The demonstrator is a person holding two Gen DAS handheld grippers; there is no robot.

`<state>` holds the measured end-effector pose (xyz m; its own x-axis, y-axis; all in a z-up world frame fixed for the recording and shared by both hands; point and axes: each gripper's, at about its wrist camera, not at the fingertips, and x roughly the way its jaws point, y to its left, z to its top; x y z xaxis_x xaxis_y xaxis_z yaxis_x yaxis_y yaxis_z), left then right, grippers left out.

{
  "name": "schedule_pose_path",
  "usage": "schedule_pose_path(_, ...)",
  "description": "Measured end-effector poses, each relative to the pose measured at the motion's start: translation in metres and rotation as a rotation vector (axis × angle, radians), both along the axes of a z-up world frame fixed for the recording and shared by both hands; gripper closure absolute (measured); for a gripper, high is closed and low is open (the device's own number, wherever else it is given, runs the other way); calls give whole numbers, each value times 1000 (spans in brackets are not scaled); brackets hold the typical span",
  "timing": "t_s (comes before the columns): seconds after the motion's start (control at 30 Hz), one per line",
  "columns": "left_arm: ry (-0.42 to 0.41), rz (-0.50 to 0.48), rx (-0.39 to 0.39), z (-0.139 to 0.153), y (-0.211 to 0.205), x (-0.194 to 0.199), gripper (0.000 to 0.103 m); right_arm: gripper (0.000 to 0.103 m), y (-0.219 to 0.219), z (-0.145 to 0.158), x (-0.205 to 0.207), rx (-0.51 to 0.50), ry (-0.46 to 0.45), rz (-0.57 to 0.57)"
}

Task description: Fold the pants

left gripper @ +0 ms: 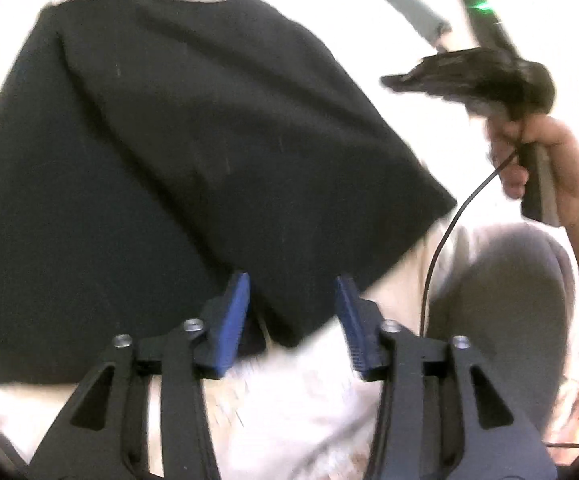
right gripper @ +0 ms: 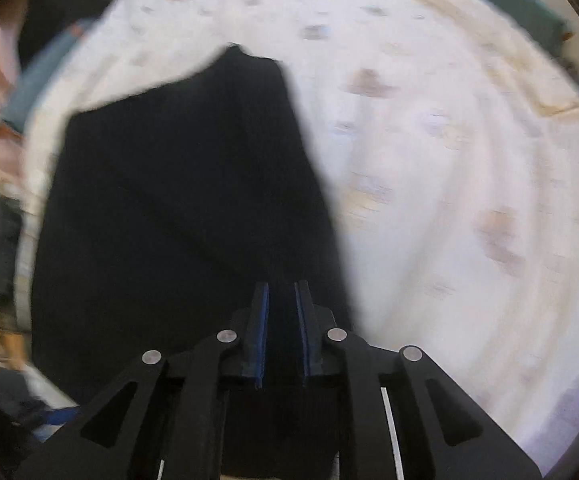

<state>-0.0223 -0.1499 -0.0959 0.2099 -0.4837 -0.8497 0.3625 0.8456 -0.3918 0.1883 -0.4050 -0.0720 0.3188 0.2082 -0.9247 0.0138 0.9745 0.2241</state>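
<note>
pants (left gripper: 177,152): matt black cloth
bedsheet (right gripper: 449,160): soft pale printed cloth
left gripper (left gripper: 292,312): matt black plastic, blue ribbed pads

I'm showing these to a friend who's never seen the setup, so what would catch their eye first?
The black pants dominate, a big dark folded slab across the pale patterned bedspread. Next, the left gripper with its blue pads spread open at the pants' near edge. In the left wrist view, the right gripper is at upper right, gripped by a bare hand with a cable trailing down.
</note>
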Motion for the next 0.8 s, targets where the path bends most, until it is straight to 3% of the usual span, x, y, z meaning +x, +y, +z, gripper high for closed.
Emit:
schedule_pose_path(0.03,-12,11,14,-6,-3,6,44,88,6,-9,11,60,13,17)
schedule_pose_path(0.13,83,-34,92,-45,-18,19,44,88,17,-48,40,142,74,36)
schedule_pose_path(0.2,176,-52,128,-72,-20,18,43,91,13,-74,48,108,128,20)
schedule_pose_path(0.23,180,-43,118,-77,-17,18,42,91,8,-81,54,43,133,-5)
schedule_pose_path(0.27,185,-34,105,-76,-15,19,42,91,-2,-81,59,-30,102,-43)
schedule_pose_path(0.33,207,-18,95,-68,-13,24,43,92,-22,-72,67,-81,56,-117)
schedule_pose_path(0.4,174,8,79,-49,-2,27,43,88,-35,-56,73,-44,32,-144)
schedule_pose_path(0.47,140,38,57,-30,12,36,43,88,-34,-40,81,-43,-2,-86)
schedule_pose_path(0.57,93,154,36,-1,55,71,38,88,-29,-20,99,-22,-49,-20)
schedule_pose_path(0.67,46,320,68,9,102,125,33,87,-30,-15,128,77,-51,-3)
schedule_pose_path(0.7,43,373,74,8,118,146,33,85,-32,-14,142,106,-59,-14)
schedule_pose_path(0.77,46,462,57,2,145,185,33,68,-34,-17,166,139,-66,-42)
schedule_pose_path(0.8,47,491,53,-4,155,202,33,46,-30,-21,175,151,-67,-55)
